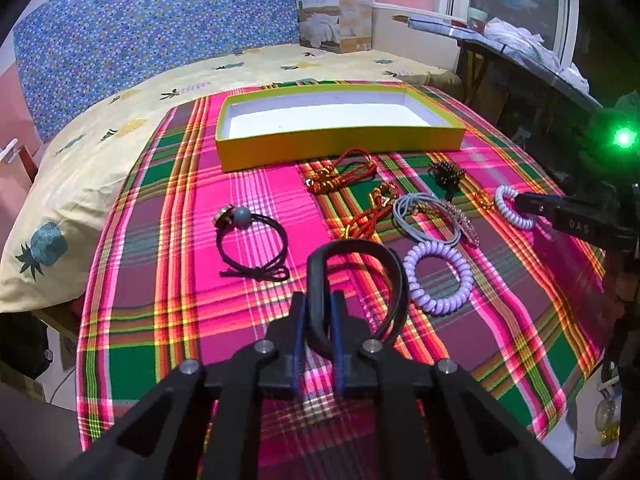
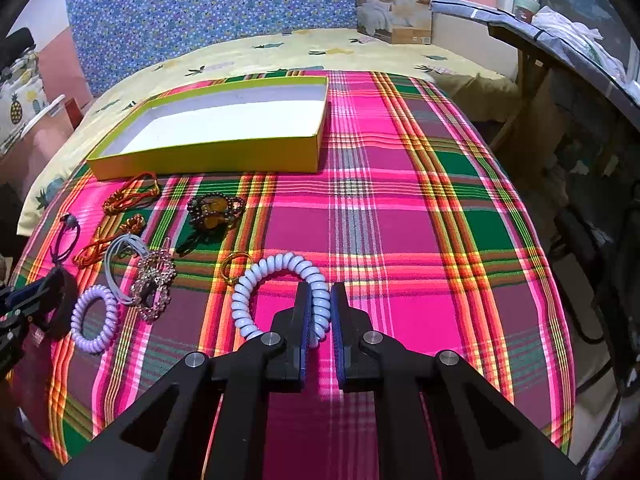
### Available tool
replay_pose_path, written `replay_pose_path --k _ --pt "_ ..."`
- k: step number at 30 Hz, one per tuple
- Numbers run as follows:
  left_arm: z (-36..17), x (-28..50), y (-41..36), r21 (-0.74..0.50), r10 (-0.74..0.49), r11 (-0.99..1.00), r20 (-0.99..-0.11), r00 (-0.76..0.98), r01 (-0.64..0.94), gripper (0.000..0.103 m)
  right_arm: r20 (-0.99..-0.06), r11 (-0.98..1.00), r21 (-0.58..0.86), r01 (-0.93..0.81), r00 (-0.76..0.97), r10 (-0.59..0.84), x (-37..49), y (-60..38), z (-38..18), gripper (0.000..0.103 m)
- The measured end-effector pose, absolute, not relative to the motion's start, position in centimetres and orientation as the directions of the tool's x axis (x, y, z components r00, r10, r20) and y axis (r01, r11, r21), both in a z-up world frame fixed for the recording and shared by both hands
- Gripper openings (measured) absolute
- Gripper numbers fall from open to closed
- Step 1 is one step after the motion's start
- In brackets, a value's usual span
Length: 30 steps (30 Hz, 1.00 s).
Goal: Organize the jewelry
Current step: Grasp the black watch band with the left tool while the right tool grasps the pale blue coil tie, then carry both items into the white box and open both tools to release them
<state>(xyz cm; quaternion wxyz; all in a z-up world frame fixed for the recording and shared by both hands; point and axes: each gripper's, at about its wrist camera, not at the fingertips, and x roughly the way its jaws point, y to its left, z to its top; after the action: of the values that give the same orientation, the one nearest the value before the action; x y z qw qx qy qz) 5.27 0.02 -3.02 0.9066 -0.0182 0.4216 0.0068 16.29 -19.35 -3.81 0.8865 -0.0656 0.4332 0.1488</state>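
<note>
My left gripper [image 1: 321,300] is shut on a black bangle [image 1: 360,276] just above the plaid cloth. My right gripper [image 2: 321,292] is shut on a white coil hair tie [image 2: 276,280], which also shows in the left wrist view [image 1: 512,206]. A yellow box [image 1: 340,144] with a white floor stands open at the back, also in the right wrist view [image 2: 208,156]. On the cloth lie a lilac coil tie [image 1: 438,276], a black hair tie with a bead [image 1: 252,240], red cord bracelets [image 1: 340,176], a grey band [image 1: 424,216], a rhinestone clip [image 2: 154,284] and a beaded piece [image 2: 216,208].
The plaid cloth [image 2: 400,220] covers a table whose edges fall away at left, right and front. A yellow pineapple bedsheet [image 1: 100,152] lies behind, with a cardboard package [image 1: 336,16] at the wall. An ironing board [image 1: 500,44] stands at the right.
</note>
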Motion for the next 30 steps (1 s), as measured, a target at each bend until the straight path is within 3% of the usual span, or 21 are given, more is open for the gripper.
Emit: replay_pose_path --k 16,30 --pt "0.4 5.8 0.6 -0.054 -0.027 0.998 -0.725 0.688 -0.018 0.012 -0.732 0.931 0.032 -0.364 0.626 0.27 15.6 -18.3 0.1 0.009" --pt "2.6 16.7 3.5 -0.014 0.021 0.999 -0.703 0.711 -0.043 0.012 -0.715 0.907 0.01 -0.422 0.631 0.301 24.2 -13.2 2.1 0.01"
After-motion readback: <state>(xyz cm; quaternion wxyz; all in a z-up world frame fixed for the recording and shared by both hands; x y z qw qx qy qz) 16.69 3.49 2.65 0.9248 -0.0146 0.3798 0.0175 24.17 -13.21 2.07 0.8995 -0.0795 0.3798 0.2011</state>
